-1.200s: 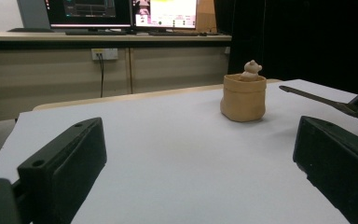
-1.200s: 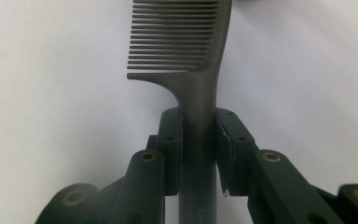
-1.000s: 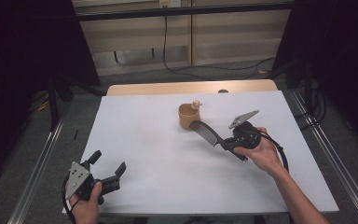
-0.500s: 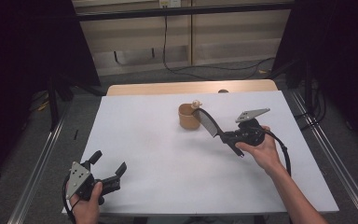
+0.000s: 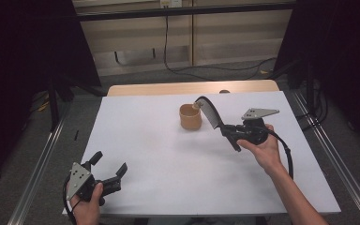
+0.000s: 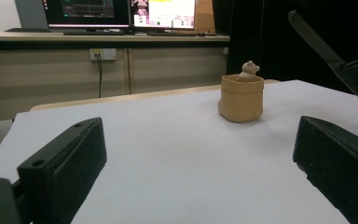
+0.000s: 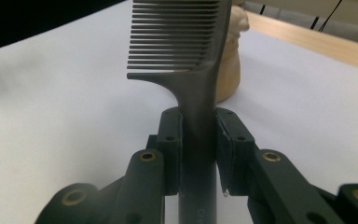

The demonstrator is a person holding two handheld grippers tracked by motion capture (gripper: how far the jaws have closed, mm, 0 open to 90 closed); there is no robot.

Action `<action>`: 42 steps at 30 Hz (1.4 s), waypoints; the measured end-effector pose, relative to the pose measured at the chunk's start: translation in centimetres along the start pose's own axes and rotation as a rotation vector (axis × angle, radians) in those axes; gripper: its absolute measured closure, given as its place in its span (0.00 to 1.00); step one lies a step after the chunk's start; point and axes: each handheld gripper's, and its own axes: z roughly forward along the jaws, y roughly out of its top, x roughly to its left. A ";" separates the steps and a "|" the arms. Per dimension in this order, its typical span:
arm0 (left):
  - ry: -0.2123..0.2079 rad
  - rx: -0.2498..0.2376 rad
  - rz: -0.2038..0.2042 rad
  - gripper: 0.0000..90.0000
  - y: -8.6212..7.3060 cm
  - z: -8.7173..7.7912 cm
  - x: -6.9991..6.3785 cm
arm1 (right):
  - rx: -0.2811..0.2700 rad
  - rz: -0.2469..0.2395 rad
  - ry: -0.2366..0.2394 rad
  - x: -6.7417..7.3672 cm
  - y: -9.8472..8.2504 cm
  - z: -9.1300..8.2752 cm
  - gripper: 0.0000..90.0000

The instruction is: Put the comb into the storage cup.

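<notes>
A dark comb [image 5: 210, 111] [image 7: 182, 42] [image 6: 314, 42] is clamped by its handle in my right gripper [image 5: 226, 131] [image 7: 198, 135], which is shut on it and holds it raised, teeth end up, just right of the tan cup [image 5: 190, 116] [image 6: 241, 97] [image 7: 227, 65]. A small tan bear figure [image 6: 249, 70] [image 5: 196, 106] pokes out of the cup's top. My left gripper [image 5: 108, 169] [image 6: 191, 154] stands open at the table's near left corner, with nothing between its jaws, and faces the cup from far off.
A white sheet [image 5: 168, 154] covers the table, with a wooden strip [image 5: 192, 87] at the far edge. Metal rails [image 5: 37, 164] run along both sides. Monitors [image 6: 121, 11] stand on a bench behind.
My right gripper has lifted and swung the comb upward, so its teeth end now stands higher beside the cup. The left gripper has not moved.
</notes>
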 end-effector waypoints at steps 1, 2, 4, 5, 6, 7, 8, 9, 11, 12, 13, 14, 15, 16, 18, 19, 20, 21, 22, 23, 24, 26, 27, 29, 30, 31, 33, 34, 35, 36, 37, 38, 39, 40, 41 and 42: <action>0.000 0.000 0.000 0.03 0.0 0.0 0.0 | -0.012 -0.001 0.000 0.0 0.0 0.0 0.81; 0.000 -0.001 0.000 0.03 0.0 0.0 0.0 | -0.026 0.003 0.004 0.0 0.1 -0.1 0.81; 0.001 0.003 0.005 0.03 0.0 0.0 0.0 | -0.057 0.001 0.001 0.1 0.1 -0.1 0.81; 0.003 0.001 0.005 0.03 0.0 -0.1 0.0 | -0.070 0.000 0.001 0.1 0.2 -0.1 0.81; 0.004 0.002 0.007 0.03 0.0 -0.1 0.1 | -0.079 -0.004 0.002 0.1 0.3 -0.1 0.81; 0.006 0.002 0.009 0.03 0.0 -0.1 0.1 | -0.088 -0.008 -0.001 0.1 0.3 -0.1 0.81; 0.006 0.000 0.007 0.03 0.0 -0.1 0.1 | -0.099 -0.009 0.000 0.1 0.4 -0.1 0.81; 0.006 0.000 0.009 0.03 0.1 -0.1 0.1 | -0.107 -0.007 0.001 0.2 0.4 -0.1 0.81; 0.005 0.000 0.006 0.03 0.1 -0.1 0.0 | -0.124 -0.007 -0.002 0.2 0.5 0.0 0.81; 0.005 -0.001 0.005 0.03 0.1 -0.1 0.1 | -0.133 -0.006 0.000 0.2 0.6 0.1 0.81; 0.002 -0.001 0.005 0.03 0.0 -0.1 0.1 | -0.139 -0.006 -0.004 0.2 0.6 0.1 0.81; 0.002 -0.003 0.005 0.03 0.0 -0.1 0.1 | -0.145 -0.011 -0.003 0.2 0.7 0.2 0.81; 0.003 -0.001 0.006 0.03 0.0 -0.1 0.1 | -0.149 -0.014 0.000 0.2 0.9 0.2 0.81; 0.003 -0.002 0.005 0.03 0.0 -0.1 0.1 | -0.154 -0.015 0.002 0.2 1.1 0.2 0.81; 0.003 -0.001 0.006 0.03 0.0 -0.1 0.1 | -0.179 -0.019 0.003 0.2 1.5 0.2 0.81; 0.003 -0.001 0.002 0.03 0.0 -0.1 0.1 | -0.185 -0.018 0.002 0.2 1.7 0.2 0.81; 0.002 -0.002 0.003 0.03 0.0 -0.1 0.1 | -0.190 -0.025 0.002 0.2 1.9 0.3 0.81; 0.002 -0.002 0.003 0.03 0.0 -0.1 0.1 | -0.194 -0.029 -0.001 0.2 2.1 0.3 0.81; 0.001 -0.002 0.003 0.03 0.0 -0.1 0.1 | -0.204 -0.030 0.002 0.2 2.4 0.4 0.81; 0.002 -0.002 0.003 0.03 0.0 -0.1 0.1 | -0.210 -0.029 0.004 0.3 2.5 0.5 0.81; 0.002 -0.002 0.003 0.03 0.0 -0.1 0.1 | -0.217 -0.034 0.000 0.3 2.7 0.5 0.81; 0.001 -0.002 0.003 0.03 0.0 -0.1 0.1 | -0.231 -0.035 0.005 0.3 2.9 0.7 0.81; 0.001 -0.002 0.003 0.03 0.0 -0.1 0.1 | -0.239 -0.036 0.007 0.4 3.0 0.8 0.81; 0.000 -0.005 -0.001 0.03 0.0 -0.1 0.1 | -0.256 -0.033 0.021 0.4 3.2 1.0 0.81; 0.001 -0.005 0.000 0.03 0.0 -0.1 0.1 | -0.263 -0.033 0.025 0.5 3.3 1.1 0.81; 0.000 -0.002 0.002 0.03 0.0 -0.1 0.1 | -0.269 -0.036 0.028 0.5 3.3 1.2 0.81; 0.002 -0.003 0.001 0.03 0.0 -0.1 0.1 | -0.279 -0.032 0.030 0.5 3.5 1.2 0.81; 0.000 -0.002 0.002 0.03 0.0 -0.1 0.1 | -0.289 -0.033 0.032 0.5 3.6 1.2 0.81; 0.003 -0.002 0.005 0.03 0.0 -0.1 0.1 | -0.297 -0.029 0.031 0.4 3.7 1.2 0.81; 0.003 -0.002 0.006 0.03 0.0 -0.1 0.1 | -0.302 -0.030 0.032 0.3 3.8 1.2 0.81; 0.001 -0.001 0.003 0.03 0.0 -0.1 0.1 | -0.306 -0.027 0.031 0.2 3.8 1.2 0.81; 0.001 -0.001 0.001 0.03 0.0 0.0 0.0 | -0.315 -0.023 0.034 0.2 3.8 1.2 0.81; 0.001 -0.001 0.000 0.03 0.0 0.0 0.0 | -0.317 -0.022 0.035 0.1 3.9 1.3 0.81; 0.002 0.000 0.001 0.03 0.0 0.0 0.0 | -0.317 -0.028 0.033 0.1 4.0 1.3 0.81; 0.004 -0.001 0.003 0.03 0.0 0.0 0.1 | -0.320 -0.034 0.034 0.1 4.1 1.4 0.81; 0.004 0.000 0.003 0.03 0.0 0.0 0.1 | -0.324 -0.037 0.035 0.1 4.2 1.5 0.81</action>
